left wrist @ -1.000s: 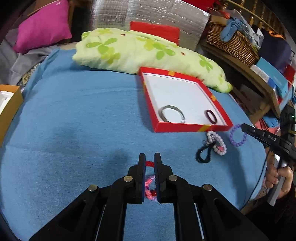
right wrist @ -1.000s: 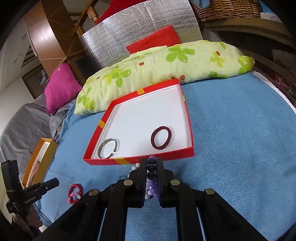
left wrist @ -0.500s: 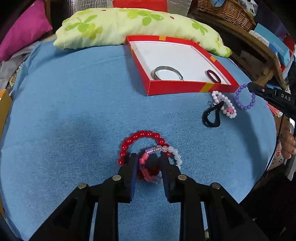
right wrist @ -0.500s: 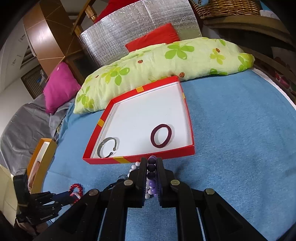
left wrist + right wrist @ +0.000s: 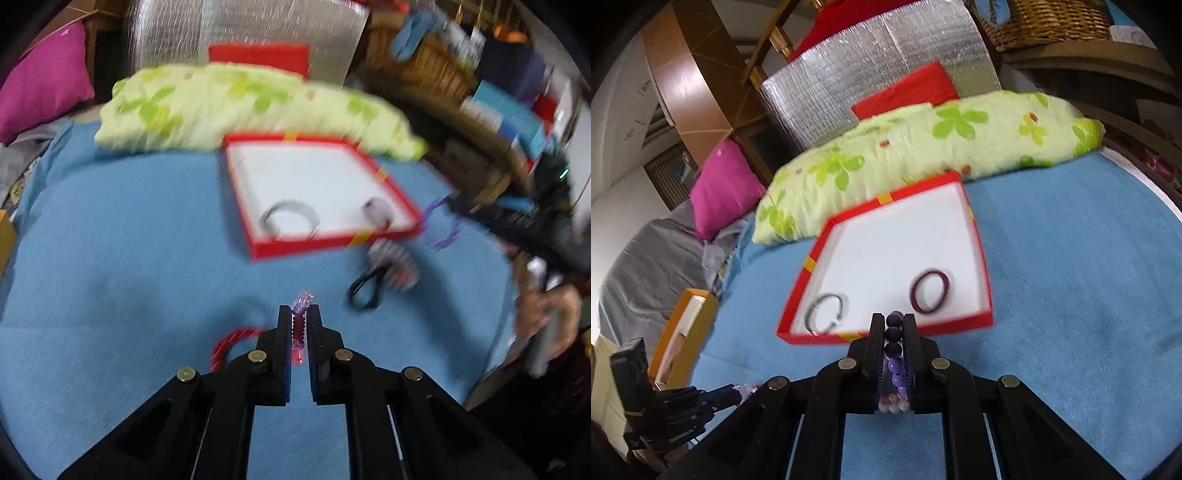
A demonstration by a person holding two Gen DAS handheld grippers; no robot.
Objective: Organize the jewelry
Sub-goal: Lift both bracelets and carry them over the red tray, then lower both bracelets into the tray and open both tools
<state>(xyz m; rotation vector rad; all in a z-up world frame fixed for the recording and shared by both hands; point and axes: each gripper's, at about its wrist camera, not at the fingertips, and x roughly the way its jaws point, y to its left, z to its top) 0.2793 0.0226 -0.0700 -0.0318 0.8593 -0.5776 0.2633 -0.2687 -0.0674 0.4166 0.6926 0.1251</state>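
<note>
In the left wrist view my left gripper (image 5: 298,310) has its jaws closing tight on a small pink-and-red bead bracelet (image 5: 297,328), lifted off the blue cloth. A red bead bracelet (image 5: 229,343) lies just left of it. My right gripper (image 5: 894,319) is shut on a purple bead bracelet (image 5: 894,334), just in front of the red box (image 5: 886,336). Inside the box lie a silver bangle (image 5: 827,314) and a maroon ring (image 5: 929,291). On the cloth near the box lie a white-and-pink bead bracelet (image 5: 399,266) and a black loop (image 5: 365,291).
A green flowered pillow (image 5: 923,140) lies behind the box. An orange box (image 5: 683,332) stands at the cloth's left edge, a wicker basket (image 5: 424,62) on a shelf to the right. A person's hand (image 5: 546,314) holds the right gripper's handle.
The left gripper opened over the two bracelets, then closed on the pink one and lifted it away; the red bead bracelet stayed on the cloth. The right gripper kept hold of the purple bracelet.
</note>
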